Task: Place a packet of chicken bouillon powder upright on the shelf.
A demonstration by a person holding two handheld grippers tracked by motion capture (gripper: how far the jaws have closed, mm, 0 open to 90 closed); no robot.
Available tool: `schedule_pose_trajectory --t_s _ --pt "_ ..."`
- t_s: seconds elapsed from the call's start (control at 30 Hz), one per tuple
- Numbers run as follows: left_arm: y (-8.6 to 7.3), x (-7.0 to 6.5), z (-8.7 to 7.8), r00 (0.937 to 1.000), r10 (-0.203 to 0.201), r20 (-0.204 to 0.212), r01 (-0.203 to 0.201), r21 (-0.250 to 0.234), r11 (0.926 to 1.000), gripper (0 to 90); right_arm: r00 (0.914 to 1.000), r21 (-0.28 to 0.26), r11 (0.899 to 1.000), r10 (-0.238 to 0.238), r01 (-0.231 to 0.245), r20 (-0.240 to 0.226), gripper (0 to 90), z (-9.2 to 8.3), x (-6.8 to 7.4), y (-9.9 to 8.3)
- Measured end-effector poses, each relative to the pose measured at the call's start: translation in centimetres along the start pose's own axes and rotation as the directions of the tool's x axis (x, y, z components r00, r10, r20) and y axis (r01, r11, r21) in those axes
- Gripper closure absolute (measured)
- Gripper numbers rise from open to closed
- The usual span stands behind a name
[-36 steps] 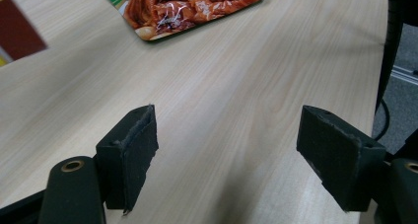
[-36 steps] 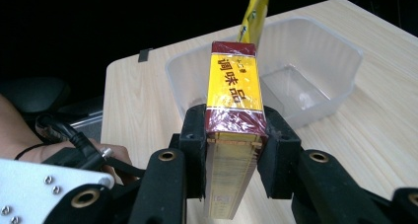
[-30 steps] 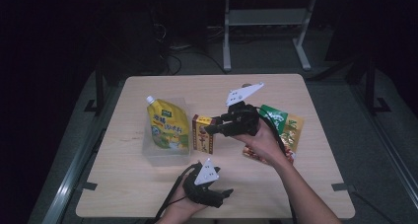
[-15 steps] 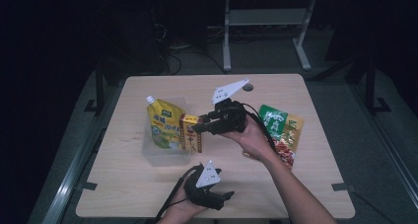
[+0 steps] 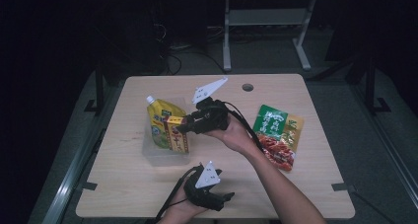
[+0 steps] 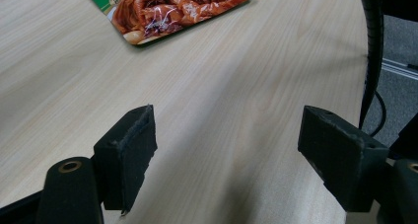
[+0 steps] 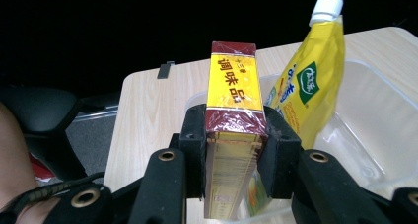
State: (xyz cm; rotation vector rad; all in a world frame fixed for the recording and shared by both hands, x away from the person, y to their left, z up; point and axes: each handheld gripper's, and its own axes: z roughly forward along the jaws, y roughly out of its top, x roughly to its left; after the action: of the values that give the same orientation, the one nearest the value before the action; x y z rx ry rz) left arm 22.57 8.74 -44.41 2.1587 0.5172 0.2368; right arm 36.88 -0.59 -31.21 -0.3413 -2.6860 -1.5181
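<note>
My right gripper (image 5: 183, 127) (image 7: 235, 135) is shut on a red and yellow seasoning box (image 5: 175, 133) (image 7: 233, 98) and holds it over the clear plastic tub (image 5: 162, 157) (image 7: 379, 130). A yellow spouted pouch (image 5: 157, 120) (image 7: 308, 86) leans inside that tub, just beside the box. My left gripper (image 5: 222, 199) (image 6: 224, 155) rests low near the table's front edge, its jaws wide apart over bare wood. A green and red food packet (image 5: 277, 135) (image 6: 167, 9) lies flat on the table to the right.
The wooden table (image 5: 305, 184) has a round cable hole (image 5: 247, 87) near its far edge. Cables trail from both grippers. A metal stand (image 5: 266, 31) sits on the floor beyond the table. Dark floor surrounds the table.
My right gripper has carried the box leftward, from beside the tub to above it. The left gripper has stayed put.
</note>
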Motion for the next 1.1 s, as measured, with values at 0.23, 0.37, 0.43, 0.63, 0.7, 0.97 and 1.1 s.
schedule_pose_trajectory --t_s 0.23,0.37,0.43,0.63,0.7,0.97,1.1 --pt "0.0 0.0 -0.1 1.0000 0.003 0.003 -0.003 0.002 1.0000 21.8 0.9999 0.017 1.000 -0.001 0.002 -0.016 67.0 1.6 -0.4 0.0" --pt "0.0 0.0 -0.1 1.0000 -0.001 0.004 0.001 0.001 1.0000 21.9 0.9997 0.019 1.000 0.002 -0.001 -0.023 67.1 2.3 -0.6 0.1" --pt "0.0 0.1 -0.1 1.0000 0.008 0.003 -0.008 0.003 1.0000 21.9 0.9995 0.017 1.000 0.009 -0.009 -0.029 67.0 2.5 -0.5 0.2" --pt "0.0 0.1 -0.2 0.9999 0.010 0.004 -0.010 0.012 0.9999 21.9 0.9994 0.030 1.000 0.001 0.000 -0.035 67.0 3.5 -0.5 0.2" --pt "0.0 0.1 -0.3 0.9999 0.012 0.005 -0.012 0.012 0.9999 21.9 0.9993 0.032 0.999 0.002 -0.001 -0.037 67.0 3.9 -0.5 0.1" --pt "0.0 0.1 -0.2 0.9999 0.008 0.006 -0.008 0.001 1.0000 21.9 0.9995 0.044 0.999 -0.012 0.013 -0.030 67.0 4.8 -0.4 -0.1" --pt "0.0 0.1 -0.2 1.0000 0.004 0.006 -0.004 -0.001 1.0000 21.9 0.9995 0.050 0.998 -0.025 0.026 -0.020 66.9 5.1 -0.3 -0.5"
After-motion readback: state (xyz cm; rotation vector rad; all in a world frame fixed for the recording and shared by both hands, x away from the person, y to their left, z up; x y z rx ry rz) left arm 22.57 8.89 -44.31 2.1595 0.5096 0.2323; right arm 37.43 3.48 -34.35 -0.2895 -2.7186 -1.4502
